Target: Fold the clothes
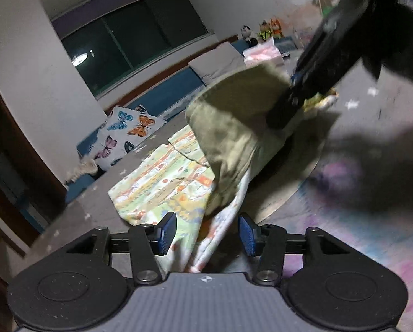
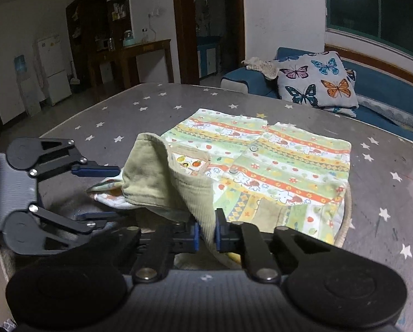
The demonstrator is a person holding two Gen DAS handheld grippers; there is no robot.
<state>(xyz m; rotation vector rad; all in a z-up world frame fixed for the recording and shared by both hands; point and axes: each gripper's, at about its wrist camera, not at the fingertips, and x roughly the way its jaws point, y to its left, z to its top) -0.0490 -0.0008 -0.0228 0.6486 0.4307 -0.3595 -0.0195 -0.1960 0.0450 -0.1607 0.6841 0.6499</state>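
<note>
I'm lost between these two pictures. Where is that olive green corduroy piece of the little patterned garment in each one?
Left wrist view: the olive green corduroy piece hangs lifted at upper centre, pinched by the right hand-held gripper.
Right wrist view: it drapes at lower centre-left, running down between that gripper's closed fingers.
Shared landmark: the butterfly pillow, beyond the table.

The garment [image 2: 275,160] lies on the table [image 2: 151,110], a cushion [image 2: 317,77] behind.

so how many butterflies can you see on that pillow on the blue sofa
5 whole ones on the pillow: purple upper left, blue top centre, orange right, dark blue lower left, and a dark one at the right edge. More may be hidden on its underside.
</note>
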